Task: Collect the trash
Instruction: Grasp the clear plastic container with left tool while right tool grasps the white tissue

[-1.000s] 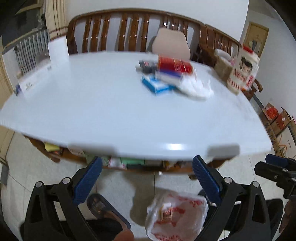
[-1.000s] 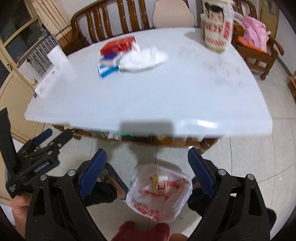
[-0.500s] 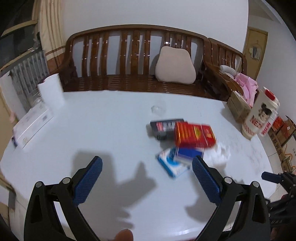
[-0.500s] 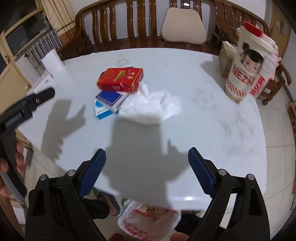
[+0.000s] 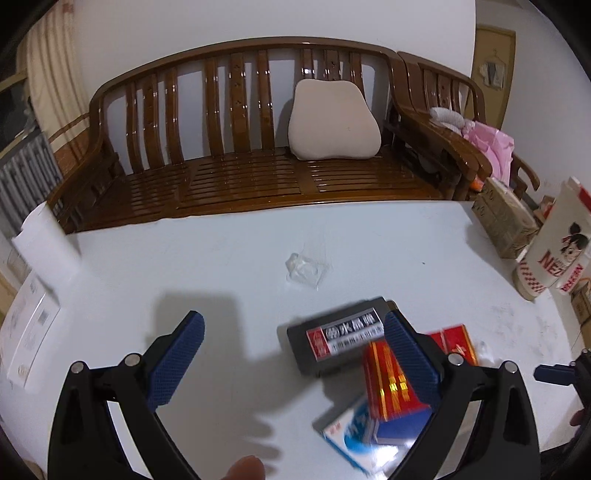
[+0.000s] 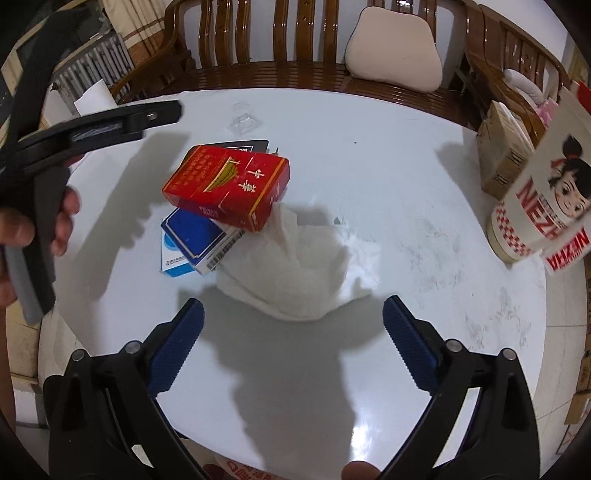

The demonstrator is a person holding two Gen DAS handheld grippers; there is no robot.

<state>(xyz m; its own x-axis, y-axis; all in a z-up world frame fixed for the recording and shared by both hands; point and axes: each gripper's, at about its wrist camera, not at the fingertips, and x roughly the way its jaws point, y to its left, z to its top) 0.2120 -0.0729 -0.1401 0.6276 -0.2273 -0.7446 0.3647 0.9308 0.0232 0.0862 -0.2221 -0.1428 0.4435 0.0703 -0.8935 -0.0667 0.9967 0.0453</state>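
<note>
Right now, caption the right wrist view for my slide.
Open right tongs hover over crumpled tissue beside stacked red box on white table.

White table, slatted wood bench w/ beige cushion, white wall

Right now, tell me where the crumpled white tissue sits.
In the right wrist view, the crumpled white tissue lies mid-table, just right of the red carton and blue box, ahead of the open right gripper.
</note>
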